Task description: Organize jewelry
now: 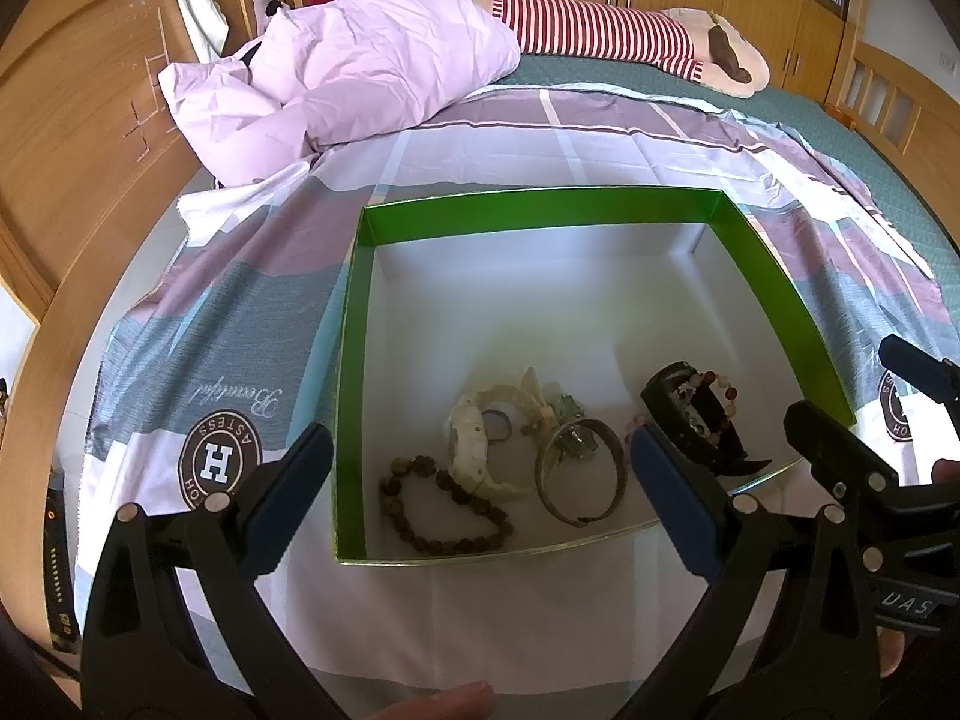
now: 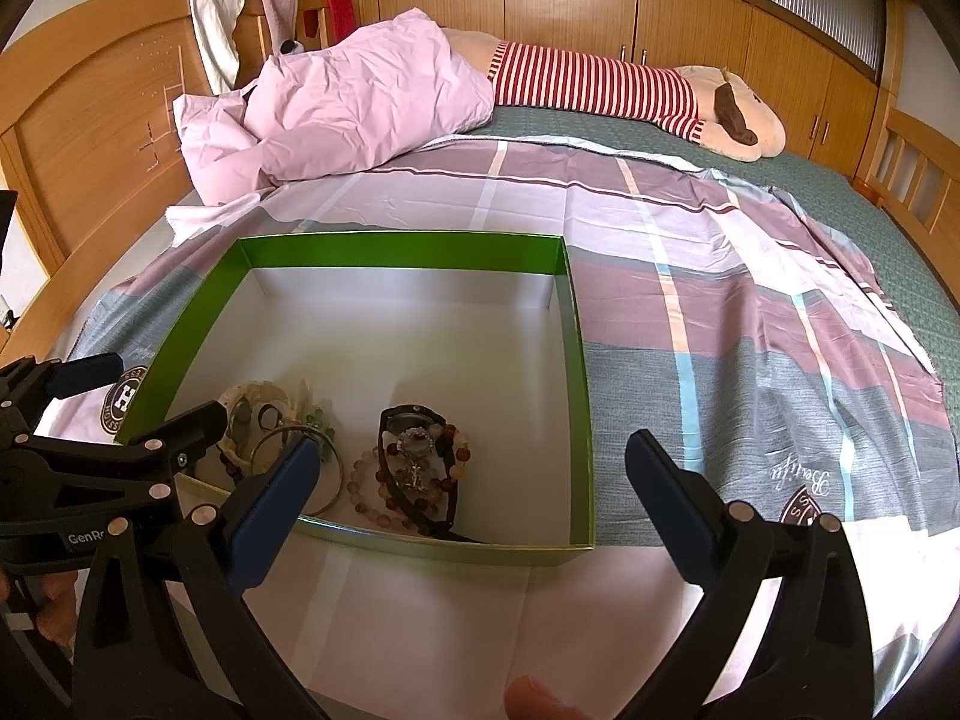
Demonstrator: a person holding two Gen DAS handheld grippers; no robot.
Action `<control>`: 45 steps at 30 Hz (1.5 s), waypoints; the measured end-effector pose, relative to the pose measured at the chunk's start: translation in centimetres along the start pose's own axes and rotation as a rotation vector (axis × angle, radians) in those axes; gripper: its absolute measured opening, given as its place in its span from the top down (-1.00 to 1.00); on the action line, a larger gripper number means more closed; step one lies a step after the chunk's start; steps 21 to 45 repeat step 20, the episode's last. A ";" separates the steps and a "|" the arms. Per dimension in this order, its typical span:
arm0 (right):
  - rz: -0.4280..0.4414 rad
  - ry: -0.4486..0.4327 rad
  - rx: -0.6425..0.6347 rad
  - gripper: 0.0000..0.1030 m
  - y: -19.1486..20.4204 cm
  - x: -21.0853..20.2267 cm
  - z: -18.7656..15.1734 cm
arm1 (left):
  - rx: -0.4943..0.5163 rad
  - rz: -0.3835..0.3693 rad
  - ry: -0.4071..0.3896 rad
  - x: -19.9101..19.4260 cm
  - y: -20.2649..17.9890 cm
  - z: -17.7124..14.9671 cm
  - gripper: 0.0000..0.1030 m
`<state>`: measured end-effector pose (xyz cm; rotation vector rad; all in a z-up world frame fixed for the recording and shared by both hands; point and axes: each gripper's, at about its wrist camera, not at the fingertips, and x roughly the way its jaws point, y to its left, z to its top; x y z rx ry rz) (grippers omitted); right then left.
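Jewelry gathered in a green box (image 1: 774,276) on the bed.
Left gripper (image 1: 480,480) and right gripper (image 2: 474,486) both gape wide, empty, near its front edge.

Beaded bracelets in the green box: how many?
3, all near the front wall of the box: a dark brown one front left, a pale pink one right of centre, and a red-and-white one draped on the black watch. More may be hidden.

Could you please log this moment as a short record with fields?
setting: bed with a plaid sheet
container: green box, open, on the sheet
contents: dark bead bracelet, white watch, metal bangle, black watch, all near the front wall
left gripper: open, empty
right gripper: open, empty
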<state>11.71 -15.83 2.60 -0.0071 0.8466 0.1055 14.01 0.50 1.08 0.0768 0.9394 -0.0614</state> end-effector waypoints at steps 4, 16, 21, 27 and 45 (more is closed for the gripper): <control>0.002 0.001 0.000 -0.93 -0.2 0.1 -0.1 | -0.009 -0.024 0.015 0.3 0.2 0.0 -0.91; 0.001 0.006 -0.006 -0.93 -0.2 0.2 -0.2 | 0.003 -0.006 0.005 0.1 0.0 0.1 -0.91; 0.000 0.011 -0.005 -0.93 -0.3 0.3 -0.2 | 0.004 -0.002 0.011 0.3 -0.1 0.1 -0.91; 0.000 0.011 -0.005 -0.93 -0.3 0.3 -0.2 | 0.004 -0.002 0.011 0.3 -0.1 0.1 -0.91; 0.000 0.011 -0.005 -0.93 -0.3 0.3 -0.2 | 0.004 -0.002 0.011 0.3 -0.1 0.1 -0.91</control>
